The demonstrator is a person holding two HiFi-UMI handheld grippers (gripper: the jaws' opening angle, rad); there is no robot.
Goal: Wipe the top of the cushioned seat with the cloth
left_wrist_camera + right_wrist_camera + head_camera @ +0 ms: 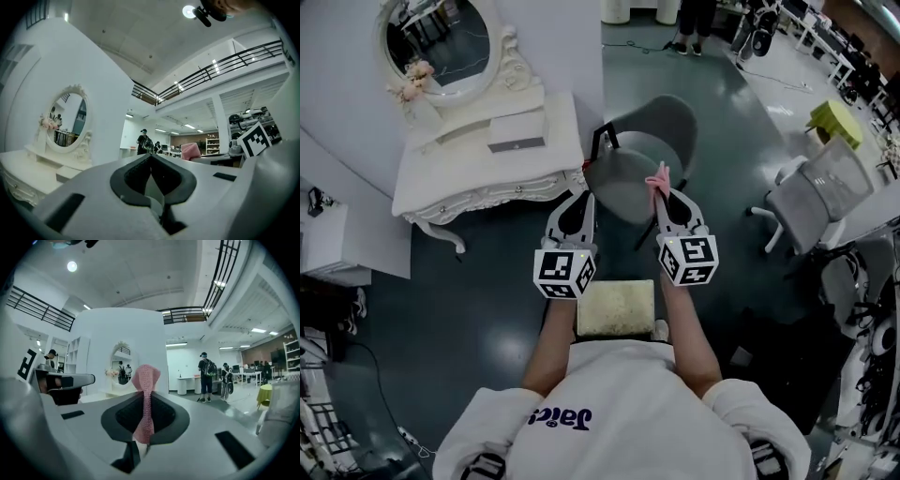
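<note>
Right gripper [664,192] pinches the pink cloth [146,380], its bunched end proud of the tips, probably for wiping; left gripper [151,163] is pressed shut, empty; both hover above the cream cushioned seat [616,307] below the forearms.

Bright ceiling lights, glossy floor glare, heavy fisheye distortion at edges.

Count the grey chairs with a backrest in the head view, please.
2. A dark grey shell chair stands in the middle, beside the white dressing table; a light grey mesh office chair stands at right. More may hide in the right-edge clutter.
</note>
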